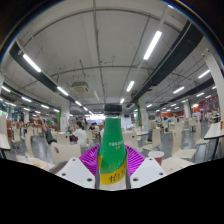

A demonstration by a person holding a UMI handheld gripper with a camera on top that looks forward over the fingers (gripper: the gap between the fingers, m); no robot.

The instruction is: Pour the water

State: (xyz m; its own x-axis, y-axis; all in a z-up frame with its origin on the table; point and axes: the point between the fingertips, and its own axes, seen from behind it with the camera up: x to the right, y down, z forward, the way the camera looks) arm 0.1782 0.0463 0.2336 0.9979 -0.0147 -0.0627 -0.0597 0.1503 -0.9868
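A green plastic bottle [112, 145] with a yellow label band stands upright between my fingers, its neck rising toward the ceiling. My gripper [112, 165] is shut on the bottle, the purple pads [92, 157] pressing on its body from both sides. The bottle is lifted well above the tables. Its cap end is hard to make out against the bright background. No cup or glass shows in this view.
A large hall with long ceiling lights [152, 45] spreads beyond. White tables [190, 150] and chairs stand on both sides at a distance, and a person [80, 135] is far off to the left of the bottle.
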